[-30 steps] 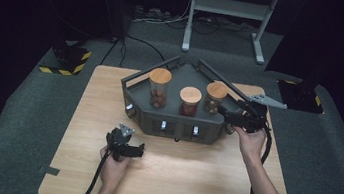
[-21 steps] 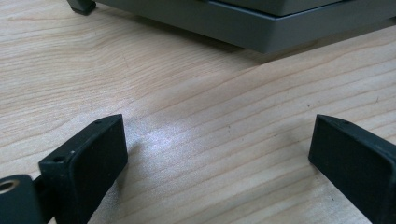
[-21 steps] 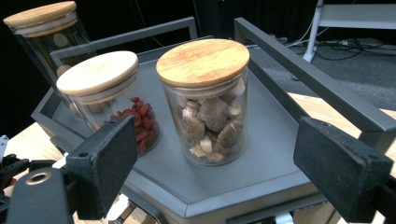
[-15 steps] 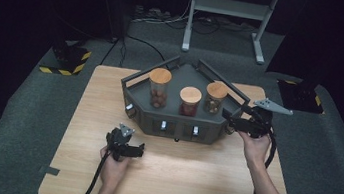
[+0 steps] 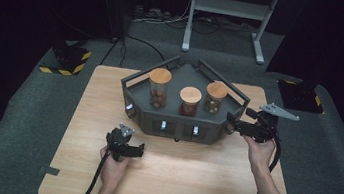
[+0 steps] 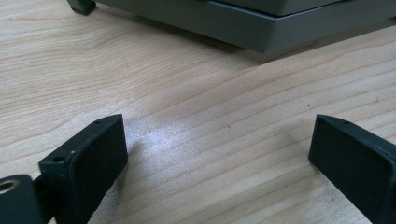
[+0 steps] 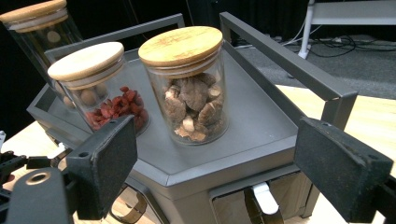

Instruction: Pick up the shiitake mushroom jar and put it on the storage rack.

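Observation:
A grey three-cornered tray point(image 5: 184, 124) stands mid-table and holds three glass jars with wooden lids. In the right gripper view these are a jar of walnuts point(image 7: 191, 93), a jar of red berries point(image 7: 100, 93) and a jar of round nuts point(image 7: 42, 28). My right gripper point(image 5: 232, 123) hovers at the tray's right front corner and points at it. It stands open point(image 7: 217, 140) with nothing between the jaws. My left gripper point(image 5: 134, 148) rests low over the wood in front of the tray, open point(image 6: 217, 135) and holding nothing.
Small drawers with pale handles point(image 7: 264, 198) line the tray's front wall. Raised rails point(image 7: 285, 60) run along the tray's back sides. Bare wooden tabletop point(image 5: 189, 180) spreads in front. Cables trail from both grippers toward the near edge.
My right gripper has drifted to the right, away from the tray's corner and slightly nearer the front. The left gripper and the jars have kept still.

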Demonstrator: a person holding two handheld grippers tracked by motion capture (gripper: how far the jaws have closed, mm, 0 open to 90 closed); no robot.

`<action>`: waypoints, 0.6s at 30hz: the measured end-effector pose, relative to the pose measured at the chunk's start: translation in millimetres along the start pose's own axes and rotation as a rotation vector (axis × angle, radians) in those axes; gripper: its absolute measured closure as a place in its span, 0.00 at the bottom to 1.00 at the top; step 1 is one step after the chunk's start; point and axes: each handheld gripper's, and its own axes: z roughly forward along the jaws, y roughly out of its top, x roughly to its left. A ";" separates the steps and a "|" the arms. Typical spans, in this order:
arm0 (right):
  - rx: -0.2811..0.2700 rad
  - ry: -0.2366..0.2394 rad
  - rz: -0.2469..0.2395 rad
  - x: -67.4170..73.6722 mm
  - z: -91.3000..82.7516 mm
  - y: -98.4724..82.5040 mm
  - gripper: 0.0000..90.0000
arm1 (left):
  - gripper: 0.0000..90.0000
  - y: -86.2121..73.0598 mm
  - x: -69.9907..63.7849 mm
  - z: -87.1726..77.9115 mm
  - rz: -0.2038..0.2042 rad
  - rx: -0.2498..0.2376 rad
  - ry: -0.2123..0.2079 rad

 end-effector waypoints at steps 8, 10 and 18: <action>-0.001 -0.002 -0.003 -2.3 -6.1 -7.1 0.15 | 0.05 0.0 0.0 0.0 0.000 0.000 0.000; 0.000 -0.005 -0.001 -3.5 -7.5 -9.3 0.15 | 0.05 0.0 0.0 0.0 0.000 0.000 0.000; -0.003 -0.010 0.013 -9.2 -12.7 -18.5 0.15 | 0.05 0.0 0.0 0.0 0.000 0.000 0.000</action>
